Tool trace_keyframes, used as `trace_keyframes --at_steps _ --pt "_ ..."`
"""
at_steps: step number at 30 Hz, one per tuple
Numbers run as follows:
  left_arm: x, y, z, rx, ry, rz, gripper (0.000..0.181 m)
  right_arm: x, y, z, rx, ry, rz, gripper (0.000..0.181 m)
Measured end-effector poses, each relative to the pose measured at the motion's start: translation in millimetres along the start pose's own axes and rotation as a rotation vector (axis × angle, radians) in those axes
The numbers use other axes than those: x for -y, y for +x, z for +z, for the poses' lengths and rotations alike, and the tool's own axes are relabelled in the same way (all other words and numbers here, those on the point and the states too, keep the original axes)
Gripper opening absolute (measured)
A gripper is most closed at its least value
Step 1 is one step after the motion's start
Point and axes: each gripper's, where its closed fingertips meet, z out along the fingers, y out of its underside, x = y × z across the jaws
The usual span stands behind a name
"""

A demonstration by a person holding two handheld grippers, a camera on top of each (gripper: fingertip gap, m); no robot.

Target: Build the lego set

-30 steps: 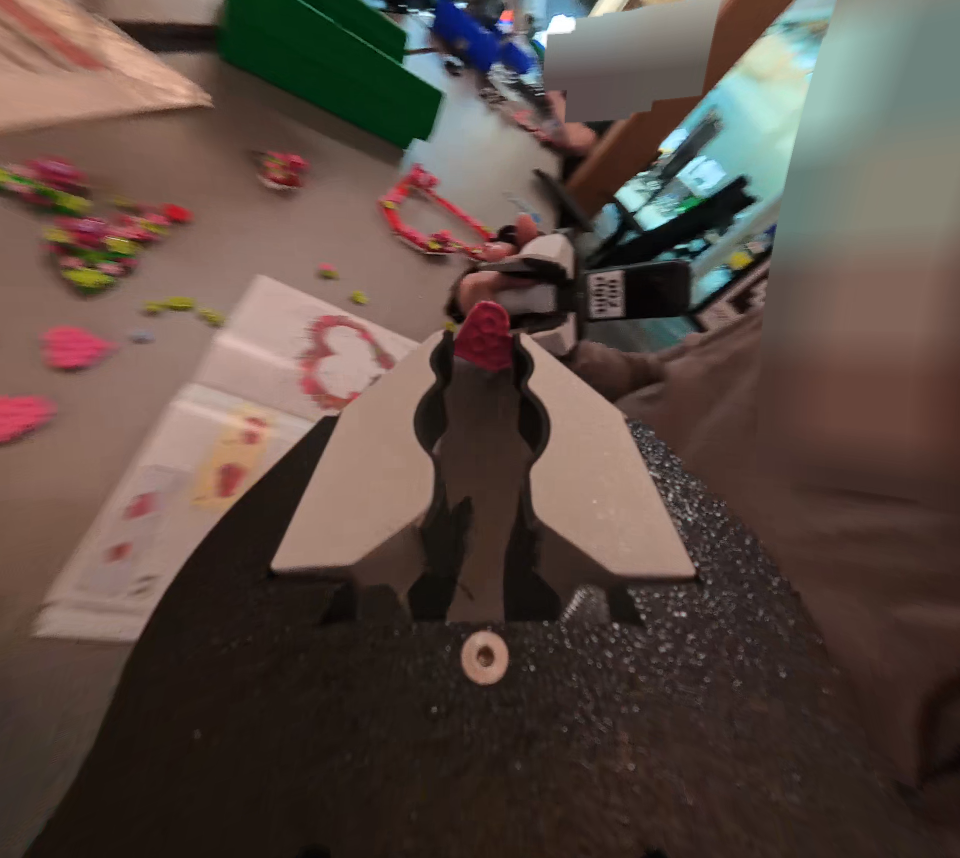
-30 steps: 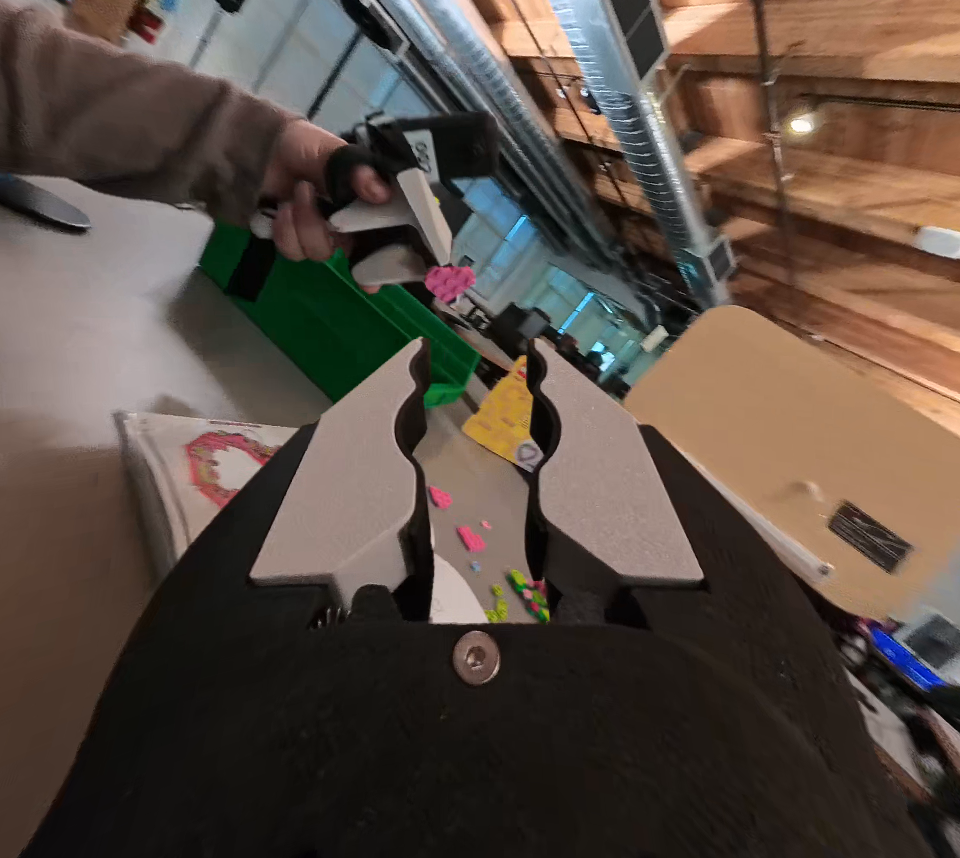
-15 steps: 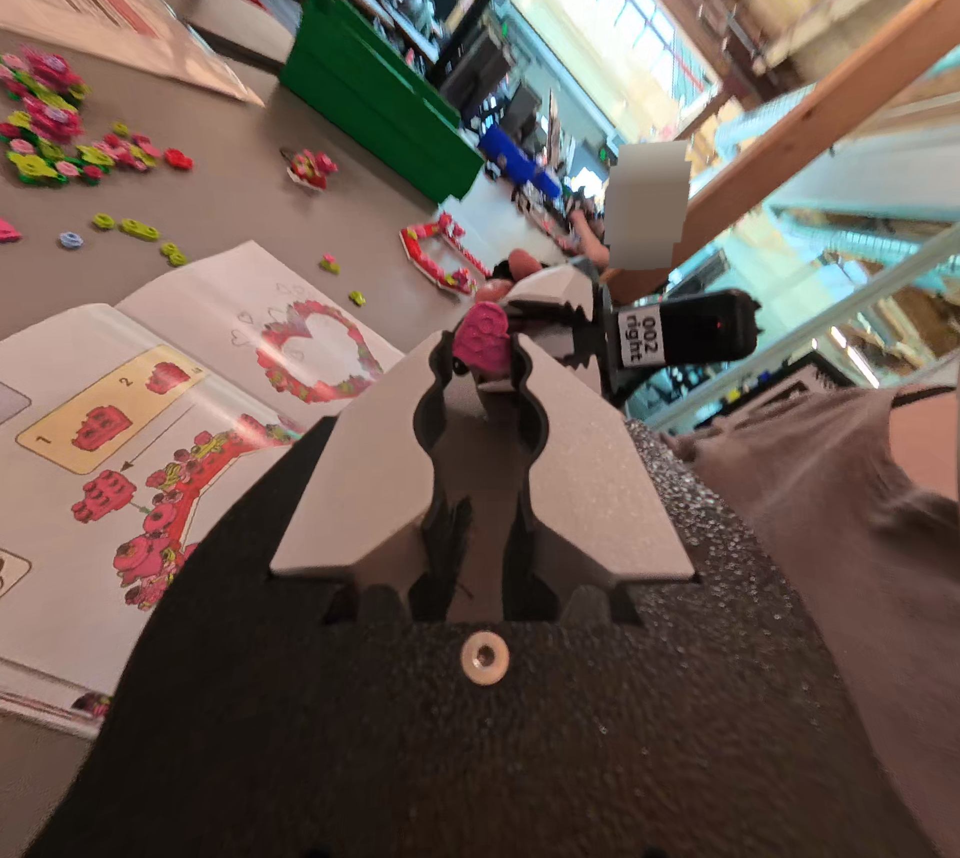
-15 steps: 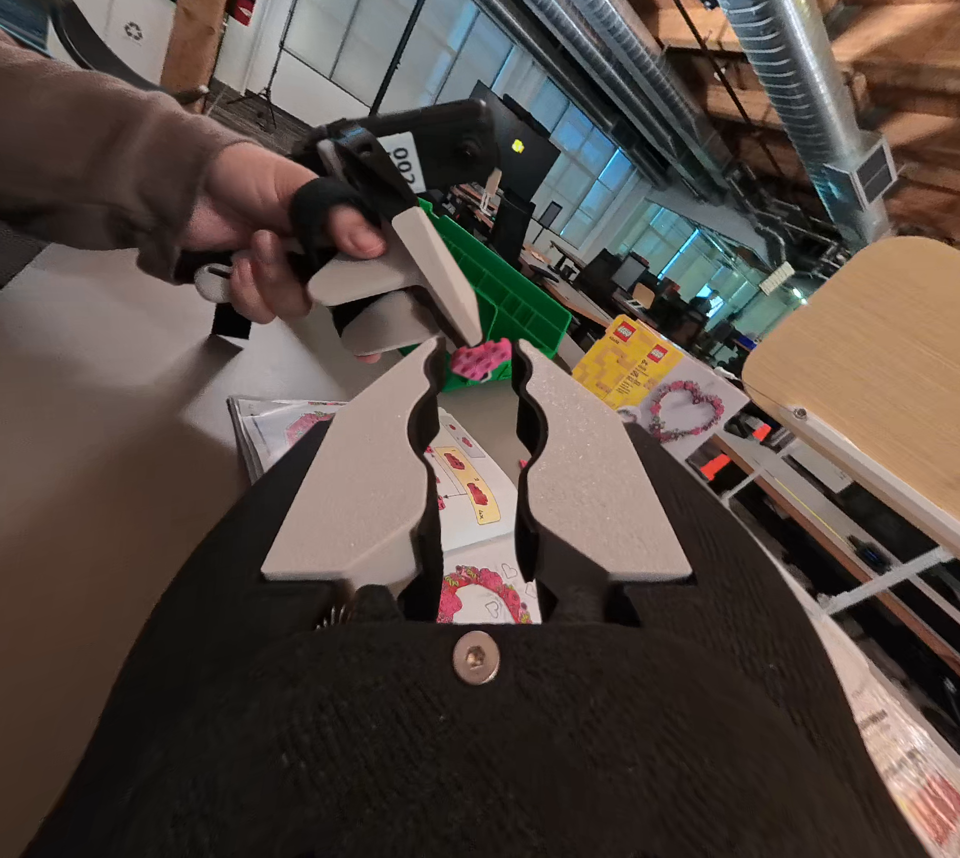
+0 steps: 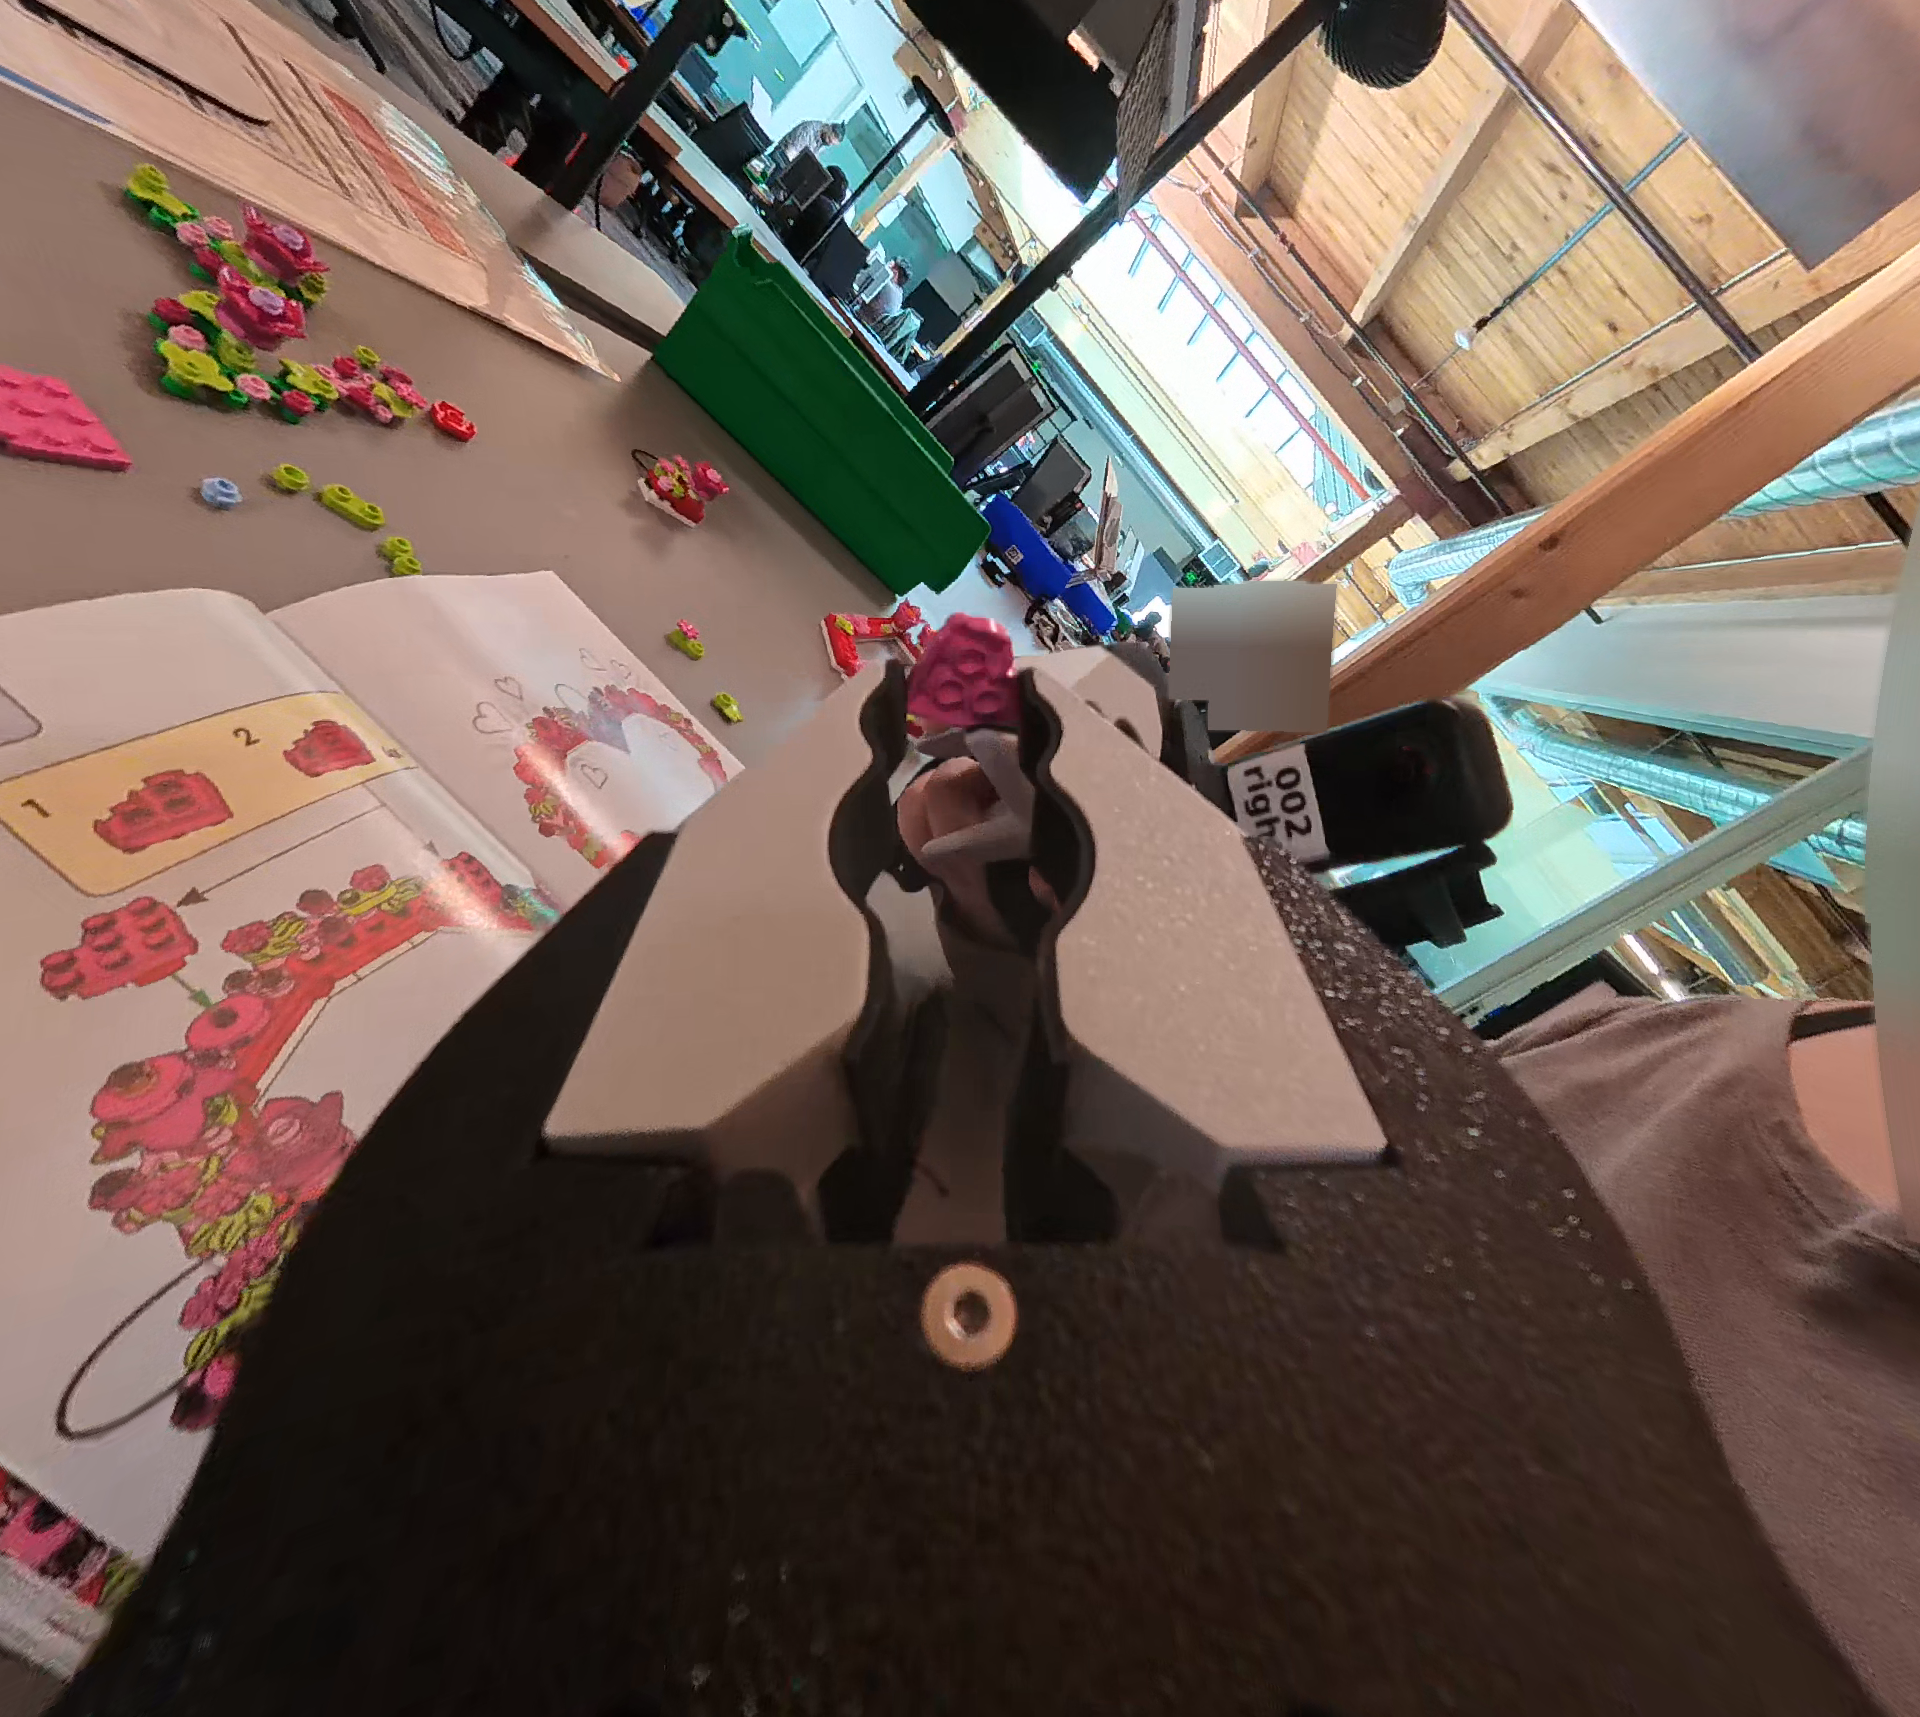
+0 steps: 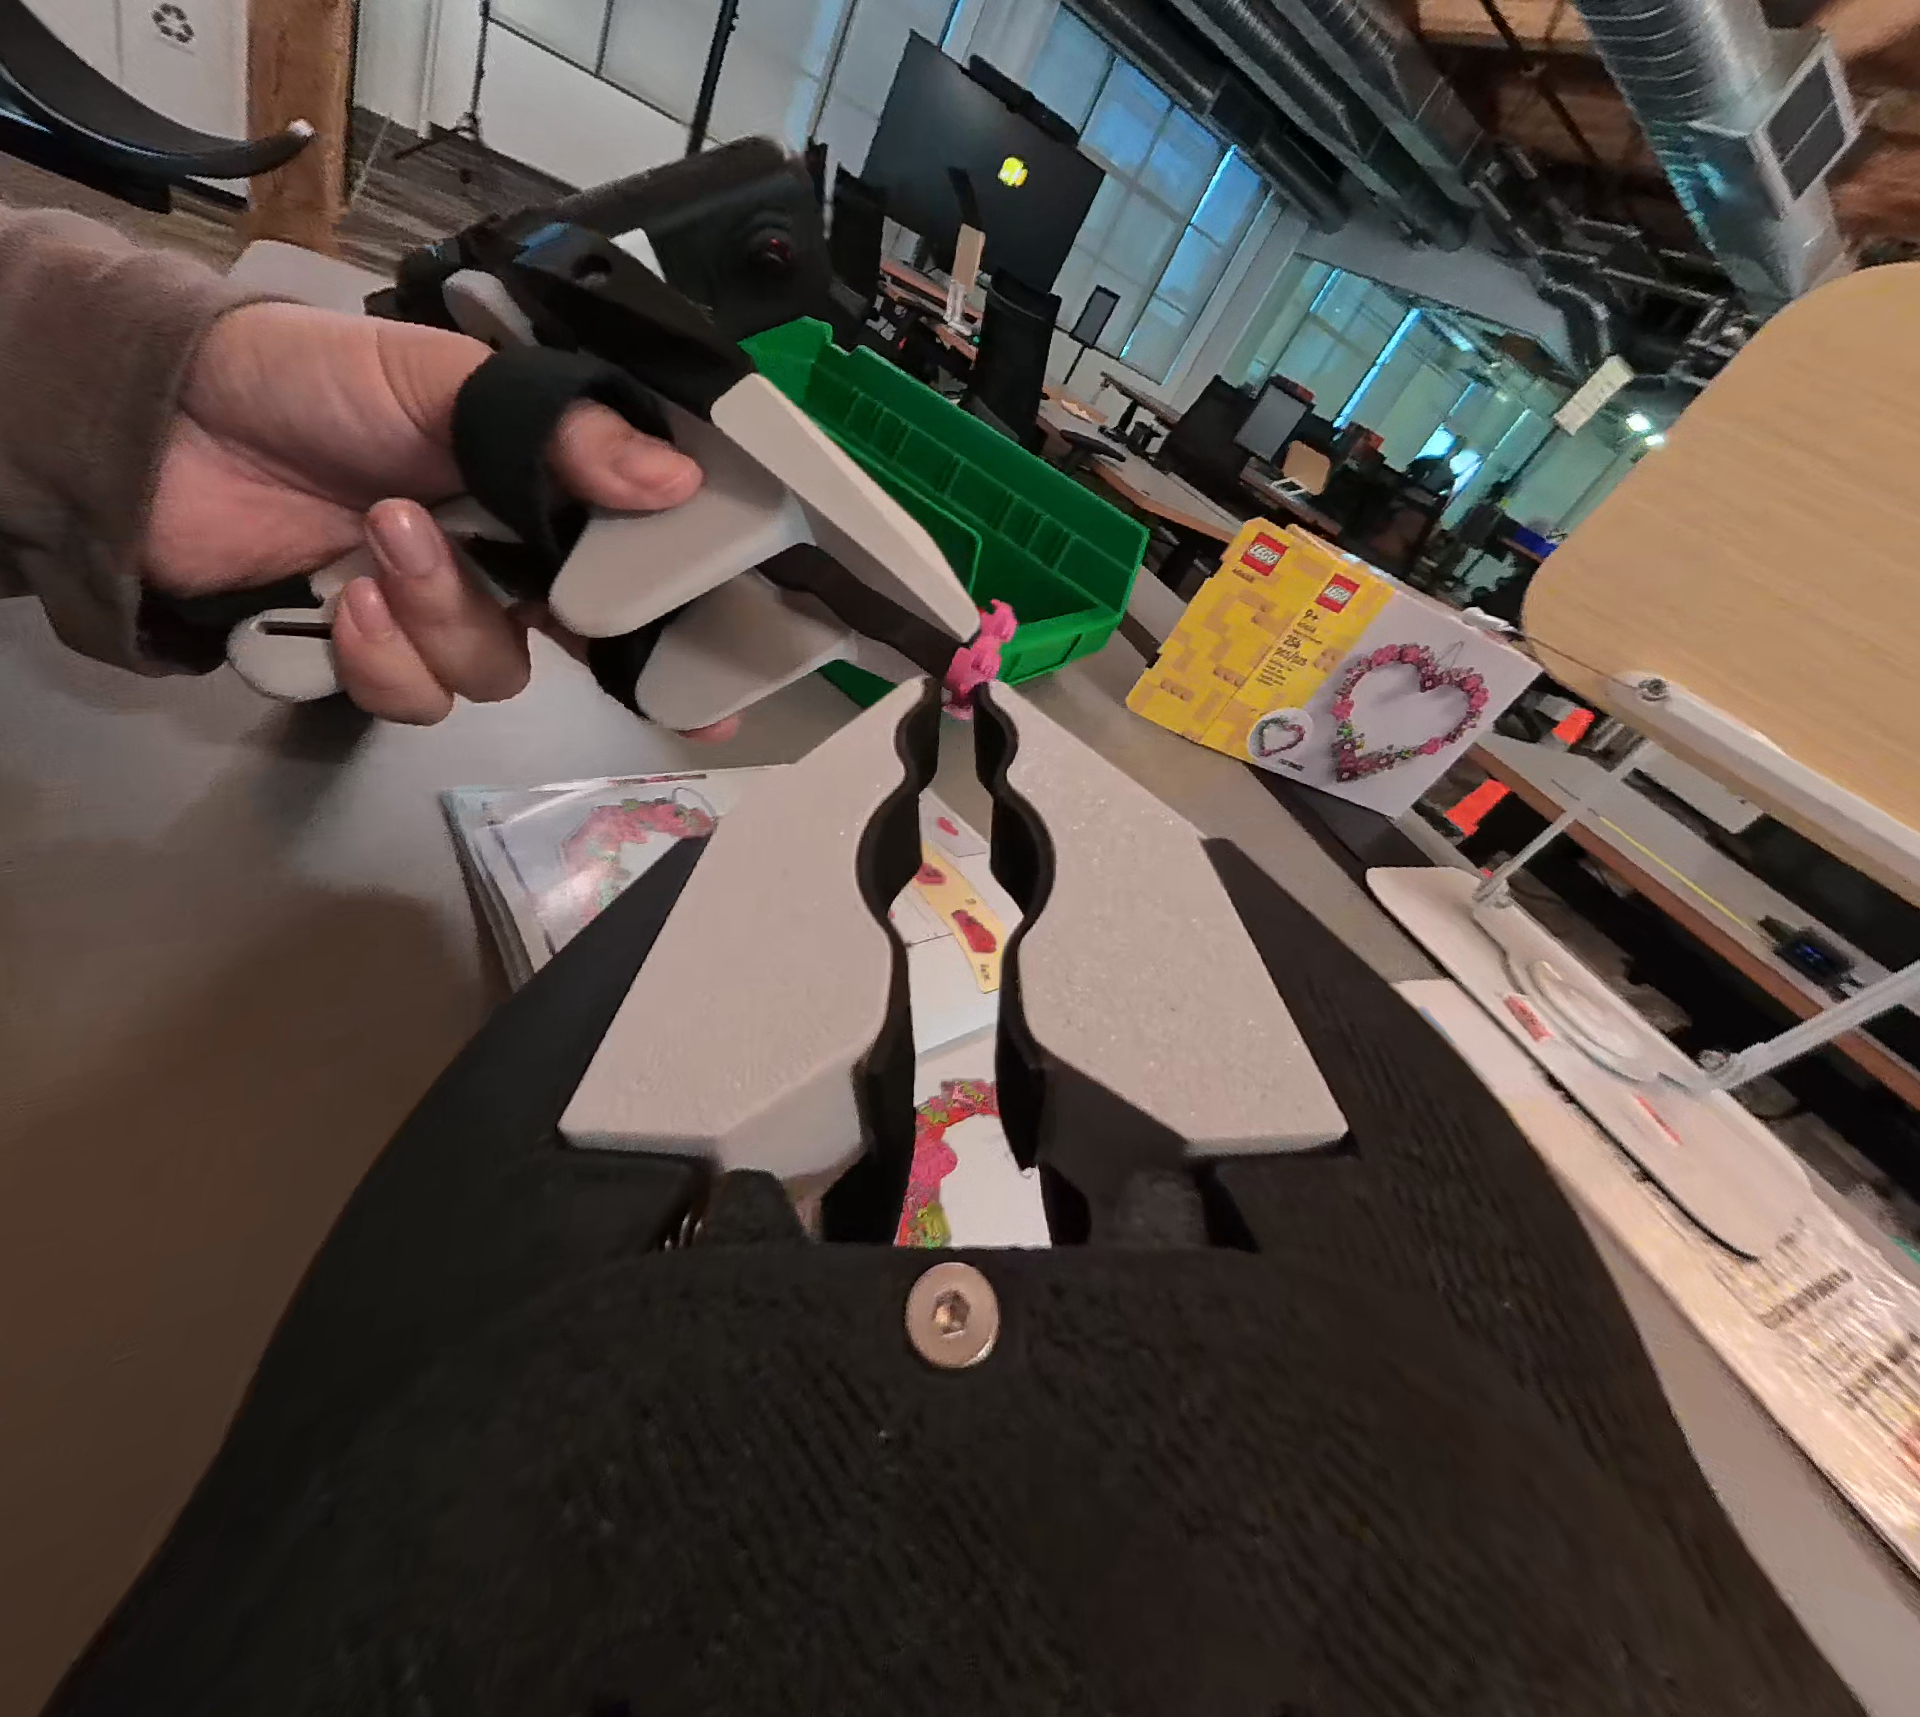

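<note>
Both grippers raised off the grey tabletop (image 5: 540,483), tips nearly meeting in the air. Left gripper (image 5: 961,701) is clamped on a small magenta studded lego piece (image 5: 964,680), held at the very fingertips, studs facing its own camera. Right gripper (image 6: 961,699) has its jaws narrowed to a slim gap; the same piece (image 6: 977,644) sits right at its tips, edge-on, but whether they pinch it I cannot tell. Piece lies dead ahead of both claws. Open instruction booklet (image 5: 343,732) lies directly beneath; loose pink and lime flower pieces (image 5: 249,337), a green plastic bin (image 5: 810,441) and the yellow-and-white set box (image 6: 1320,659) stand well apart. Nothing obstructs.
</note>
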Motion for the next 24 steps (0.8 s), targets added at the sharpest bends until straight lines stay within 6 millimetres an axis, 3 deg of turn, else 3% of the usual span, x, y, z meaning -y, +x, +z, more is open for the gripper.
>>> trace_keyframes --at_steps 8,10,14,17,21,24 --pt "-22 -3 -20 0.017 -0.098 0.094 0.015 -7 -24 -1 0.242 -0.035 0.189 0.003" --pt "-25 -2 -27 0.028 -0.126 0.177 0.005 -4 -25 -2 0.272 -0.016 0.246 0.003" --pt "-21 -13 -38 0.155 -0.149 0.487 0.017 -8 -16 -5 0.282 -0.028 0.379 0.002" --pt "-25 -15 -36 0.202 -0.204 0.711 0.026 -7 -17 -8 0.338 -0.013 0.473 0.002" --pt "-31 1 -25 0.102 -0.254 0.750 0.031 -13 -27 -13 0.392 -0.058 0.390 0.002" --pt "-36 2 -22 0.079 -0.321 0.791 0.020 -10 -37 -17 0.459 -0.057 0.382 0.002"
